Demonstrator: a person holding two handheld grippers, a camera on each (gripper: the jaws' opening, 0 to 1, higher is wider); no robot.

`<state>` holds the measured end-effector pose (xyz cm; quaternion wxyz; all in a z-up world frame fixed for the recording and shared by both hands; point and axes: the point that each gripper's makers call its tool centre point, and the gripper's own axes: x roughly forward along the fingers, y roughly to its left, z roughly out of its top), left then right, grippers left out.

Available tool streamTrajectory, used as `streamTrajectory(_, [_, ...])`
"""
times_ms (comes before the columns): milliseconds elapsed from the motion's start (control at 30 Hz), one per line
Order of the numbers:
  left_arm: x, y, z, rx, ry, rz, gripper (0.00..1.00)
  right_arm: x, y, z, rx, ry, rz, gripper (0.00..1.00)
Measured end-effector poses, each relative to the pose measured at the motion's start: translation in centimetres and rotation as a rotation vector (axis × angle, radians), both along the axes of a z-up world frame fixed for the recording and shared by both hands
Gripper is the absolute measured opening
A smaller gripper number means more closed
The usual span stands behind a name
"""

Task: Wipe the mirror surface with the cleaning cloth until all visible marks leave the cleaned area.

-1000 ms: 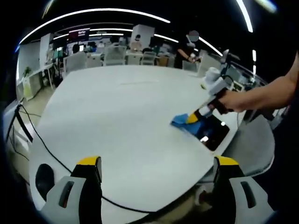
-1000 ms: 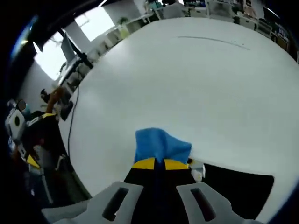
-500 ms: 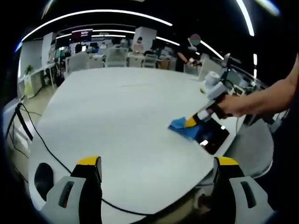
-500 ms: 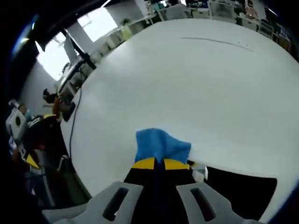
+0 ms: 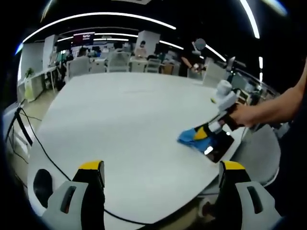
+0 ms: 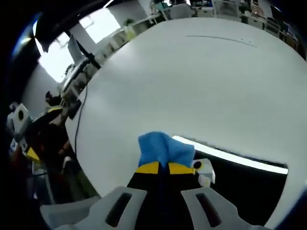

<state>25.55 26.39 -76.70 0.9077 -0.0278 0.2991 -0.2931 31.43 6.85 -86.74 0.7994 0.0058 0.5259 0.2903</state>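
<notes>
Two cameras, one far back and one close in, over the same table.

The left gripper view looks from the near edge across the white table (image 5: 120,120) toward the mirror (image 5: 219,146) at its right side. The right gripper view hangs just above that mirror (image 6: 249,187), facing the blue cloth (image 6: 163,149) and the table beyond.

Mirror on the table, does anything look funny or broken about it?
Nothing looks broken. The mirror lies flat near the white table edge, dark and reflecting ceiling lights. The right gripper presses the blue cloth on it. The left gripper hangs open, apart from it.
</notes>
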Motion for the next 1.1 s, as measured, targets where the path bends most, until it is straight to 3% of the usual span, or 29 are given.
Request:
streamTrajectory(300, [-0.2,0.0,0.0,-0.006,0.005,0.013,1.0,-2.4,0.5,0.0,0.008,0.017,0.053,0.0])
streamTrajectory(700, [-0.3,-0.2,-0.2,-0.003,0.013,0.014,1.0,-2.2,0.1,0.0,0.029,-0.024,0.093,0.0])
streamTrajectory(1100, [-0.2,-1.6,-0.4,0.003,0.022,-0.009,1.0,-1.8,-5.8,0.0,0.02,-0.026,0.037,0.0])
